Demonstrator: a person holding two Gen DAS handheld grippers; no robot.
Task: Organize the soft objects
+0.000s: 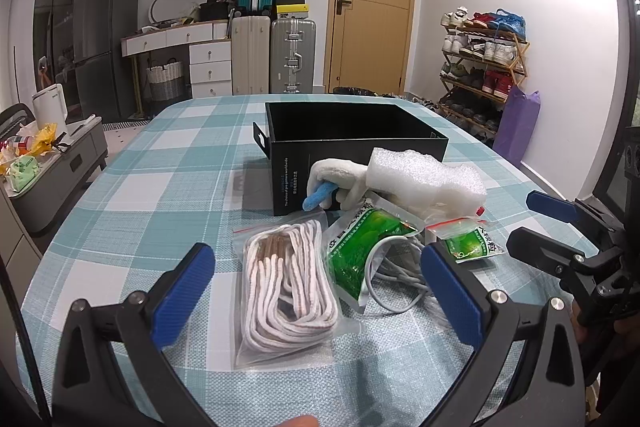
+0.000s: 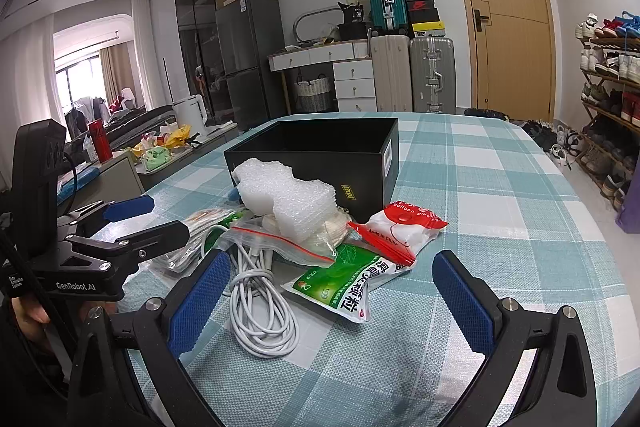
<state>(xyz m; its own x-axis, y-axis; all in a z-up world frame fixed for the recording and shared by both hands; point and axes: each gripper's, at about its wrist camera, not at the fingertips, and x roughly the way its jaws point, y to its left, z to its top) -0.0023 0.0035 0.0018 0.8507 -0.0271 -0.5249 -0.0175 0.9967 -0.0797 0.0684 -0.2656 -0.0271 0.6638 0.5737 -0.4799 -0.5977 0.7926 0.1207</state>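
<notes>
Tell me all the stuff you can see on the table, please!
box: one, black, open, behind the pile
foam piece: one, white, atop the pile by the box
bag of laces: one, clear bag with white laces, pile's left end
cable: one, white, coiled at the front
green packets: two, green and white, front of the pile
red packet: one, red and white, right of the foam
plush toy: one, cream with blue bit, against the box
tablecloth: one, teal and white checks
left gripper: one, black with blue fingers, open
right gripper: one, black with blue fingers, open
</notes>
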